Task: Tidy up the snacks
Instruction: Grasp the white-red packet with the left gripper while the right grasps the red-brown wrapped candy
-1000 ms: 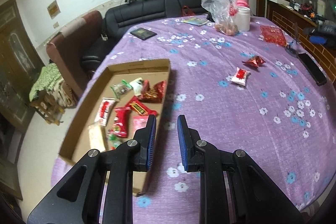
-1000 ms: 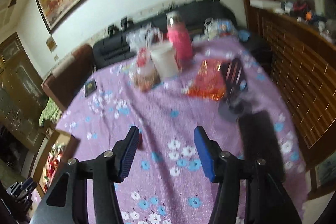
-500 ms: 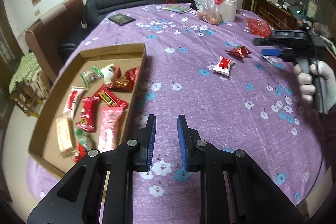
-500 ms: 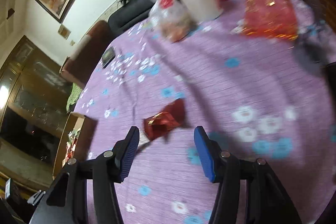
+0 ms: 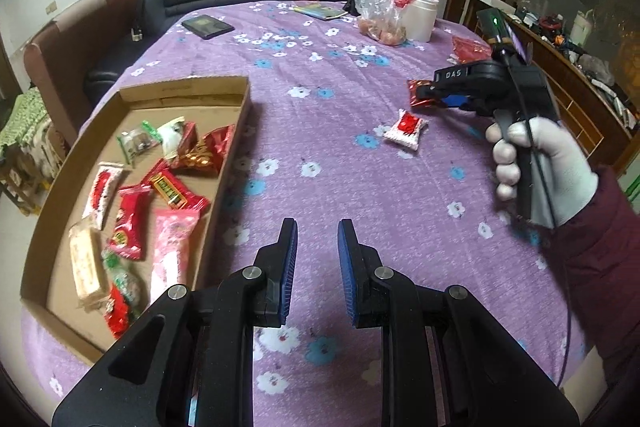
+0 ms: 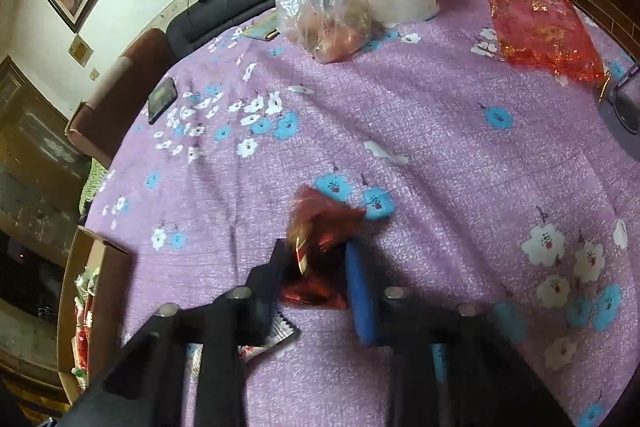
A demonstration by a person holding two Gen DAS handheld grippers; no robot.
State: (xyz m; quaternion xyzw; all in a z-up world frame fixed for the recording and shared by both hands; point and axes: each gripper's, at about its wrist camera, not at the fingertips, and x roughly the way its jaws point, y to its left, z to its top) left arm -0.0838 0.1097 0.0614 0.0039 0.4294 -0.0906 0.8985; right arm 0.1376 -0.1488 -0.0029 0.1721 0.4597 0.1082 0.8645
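On the purple flowered cloth lies a red foil snack [image 6: 320, 247], also in the left wrist view [image 5: 416, 97]. My right gripper [image 6: 316, 259] straddles it, its jaws closing, with the pads touching the wrapper's sides. The left wrist view shows that gripper [image 5: 424, 94] held by a white-gloved hand [image 5: 536, 163]. A white-and-red snack [image 5: 406, 129] rests just beside it on the cloth. My left gripper [image 5: 318, 227] hovers shut and empty above the cloth, right of the cardboard tray [image 5: 236, 131], which holds several wrapped snacks.
At the far side stand a clear plastic bag [image 5: 376, 3] of food, a white jar [image 5: 420, 15] and a pink bottle. A dark tablet [image 5: 208, 25] and a red mesh pouch [image 6: 540, 31] lie on the cloth. A wooden cabinet lines the right edge.
My right gripper came down over the red foil snack and its jaws narrowed around it. The gloved hand moved closer in the left wrist view. The left gripper tilted slightly downward.
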